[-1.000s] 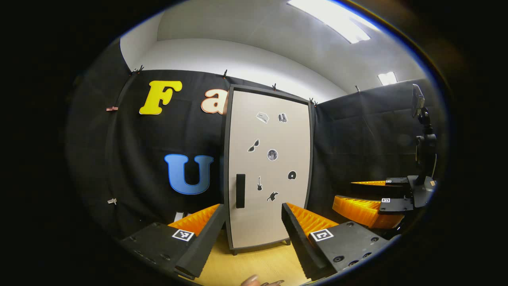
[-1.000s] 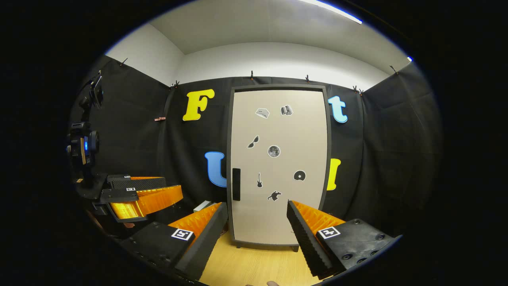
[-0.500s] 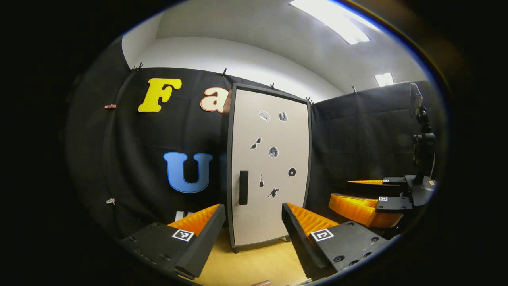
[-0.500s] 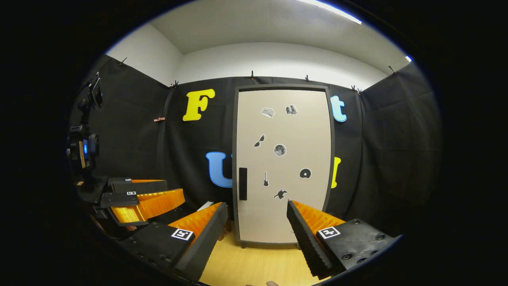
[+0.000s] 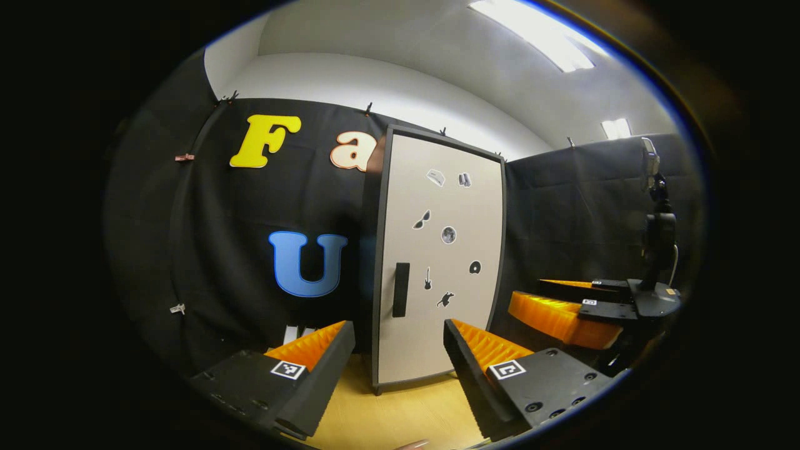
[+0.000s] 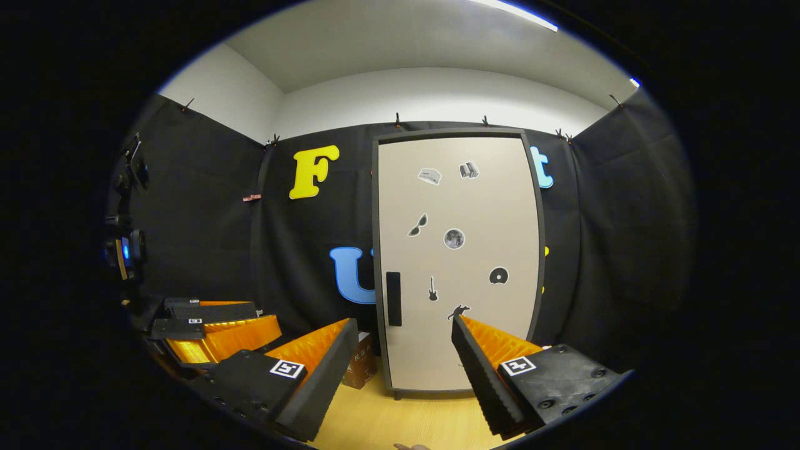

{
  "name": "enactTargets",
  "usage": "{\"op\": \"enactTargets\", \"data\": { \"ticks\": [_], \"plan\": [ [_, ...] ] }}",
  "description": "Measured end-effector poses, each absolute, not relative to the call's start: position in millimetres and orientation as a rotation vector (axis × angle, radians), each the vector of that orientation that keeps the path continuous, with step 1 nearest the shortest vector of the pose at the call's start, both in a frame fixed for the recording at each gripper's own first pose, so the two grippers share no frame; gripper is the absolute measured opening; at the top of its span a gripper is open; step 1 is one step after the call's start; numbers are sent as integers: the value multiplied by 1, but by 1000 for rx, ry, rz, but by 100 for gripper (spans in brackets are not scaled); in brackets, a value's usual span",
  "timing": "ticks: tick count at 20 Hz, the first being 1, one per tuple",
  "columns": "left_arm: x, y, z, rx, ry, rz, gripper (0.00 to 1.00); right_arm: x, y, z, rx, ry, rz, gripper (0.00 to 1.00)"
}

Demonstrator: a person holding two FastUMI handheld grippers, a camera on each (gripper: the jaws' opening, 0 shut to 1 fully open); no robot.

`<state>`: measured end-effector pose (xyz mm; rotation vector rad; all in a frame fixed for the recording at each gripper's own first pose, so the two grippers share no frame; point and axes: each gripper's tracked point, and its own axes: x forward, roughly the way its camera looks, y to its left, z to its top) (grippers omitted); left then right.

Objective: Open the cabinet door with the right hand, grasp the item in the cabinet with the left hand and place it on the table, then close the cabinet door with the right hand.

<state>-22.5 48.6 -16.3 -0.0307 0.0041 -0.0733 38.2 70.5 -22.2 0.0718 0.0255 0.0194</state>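
A: Cabinet (image 6: 459,262) status?
B: Upright on counter (image 6: 387,425), door shut, handle (image 6: 393,299) at door's left edge.
A: Claws?
B: Left claw (image 5: 399,365) & right claw (image 6: 405,369): both wide, empty, short of door.

The cabinet (image 6: 459,262) stands on the table (image 6: 381,422) at twelve o'clock. A box (image 6: 361,369) sits at its nine o'clock side.

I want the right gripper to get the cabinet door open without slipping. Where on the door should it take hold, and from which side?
Likely the dark vertical handle near the left edge of the cabinet door. It is a slim upright bar, so the right gripper, now open, would best come straight at the front with one finger on each side of it. The handle's place suggests hinges on the right.
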Motion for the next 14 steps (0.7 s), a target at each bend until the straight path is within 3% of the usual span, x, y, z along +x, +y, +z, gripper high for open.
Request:
{"op": "enactTargets", "data": {
  "ticks": [14],
  "plan": [
    [5,81,-16,-9,-17,72,91,178,102,-58,58,21,121,98]
  ]
}}
